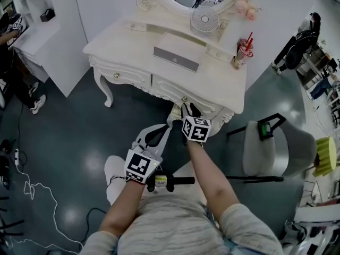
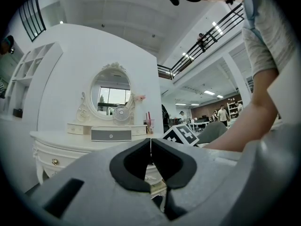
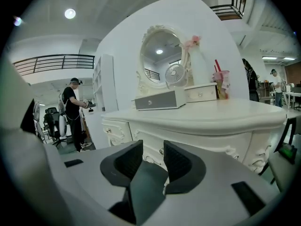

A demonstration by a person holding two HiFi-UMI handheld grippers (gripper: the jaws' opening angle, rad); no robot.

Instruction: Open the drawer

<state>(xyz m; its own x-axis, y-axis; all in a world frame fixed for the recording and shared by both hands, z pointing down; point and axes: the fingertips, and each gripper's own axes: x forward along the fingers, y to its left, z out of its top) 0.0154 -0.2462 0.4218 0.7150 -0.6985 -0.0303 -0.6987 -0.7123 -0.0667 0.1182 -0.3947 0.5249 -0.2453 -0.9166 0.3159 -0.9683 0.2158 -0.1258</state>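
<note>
A white dressing table (image 1: 133,41) stands ahead, and its middle drawer (image 1: 171,90) has a small gold knob (image 1: 184,98) on the front. My right gripper (image 1: 187,110) is held right up at that knob. In the right gripper view, the right gripper (image 3: 152,145) is open. The knob (image 3: 161,151) shows in the gap between the black pads (image 3: 127,160), close to the right one, with nothing pressing on it. The drawer front (image 3: 209,142) looks flush with the table. My left gripper (image 1: 162,132) hangs lower and further back. In the left gripper view, the left gripper (image 2: 150,149) is shut and holds nothing.
On the tabletop are a grey box (image 1: 176,59), a small fan (image 1: 204,21) and a drink cup (image 1: 245,51). A grey chair (image 1: 273,147) stands right of the table. A white shelf unit (image 1: 37,15) and a person (image 3: 74,112) are at the left. Cables (image 1: 37,190) lie on the floor.
</note>
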